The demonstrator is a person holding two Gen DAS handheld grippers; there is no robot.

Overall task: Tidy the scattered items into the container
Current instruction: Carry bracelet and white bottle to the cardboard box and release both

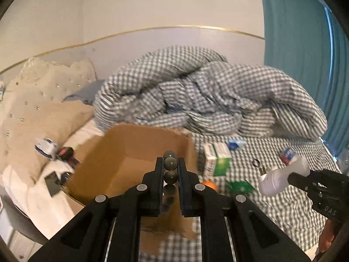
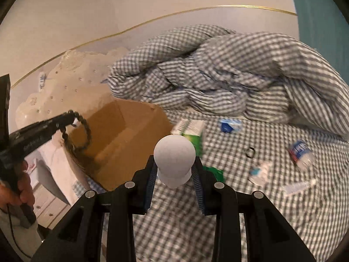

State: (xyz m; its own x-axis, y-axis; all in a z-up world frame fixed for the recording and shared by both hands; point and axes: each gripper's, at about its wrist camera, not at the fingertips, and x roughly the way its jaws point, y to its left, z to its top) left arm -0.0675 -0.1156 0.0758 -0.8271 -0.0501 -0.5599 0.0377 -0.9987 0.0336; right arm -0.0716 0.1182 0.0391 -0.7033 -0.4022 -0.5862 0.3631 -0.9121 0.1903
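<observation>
An open cardboard box [image 1: 122, 163] [image 2: 130, 131] stands on the checked bed. My left gripper [image 1: 170, 163] [image 2: 69, 118] is shut on a dark bead bracelet [image 1: 170, 175] [image 2: 84, 131] and holds it above the box. My right gripper [image 2: 174, 163] [image 1: 294, 180] is shut on a white roll-on bottle [image 2: 173, 152] [image 1: 281, 179] above the sheet, right of the box. Scattered on the sheet lie a green and white carton [image 1: 218, 158] [image 2: 193, 132], a green packet [image 1: 238, 185], a small ring [image 2: 250, 152] [image 1: 255, 163], a crushed water bottle [image 2: 302, 152] and a white tube [image 2: 297, 187].
A crumpled checked duvet [image 1: 207, 96] is heaped behind the box. A beige studded pillow [image 1: 39, 109] lies at left, with small dark items [image 1: 65, 155] near it. A blue and white packet [image 2: 230, 125] and a wrapper [image 2: 259, 171] lie on the sheet. A teal curtain [image 1: 294, 32] hangs at right.
</observation>
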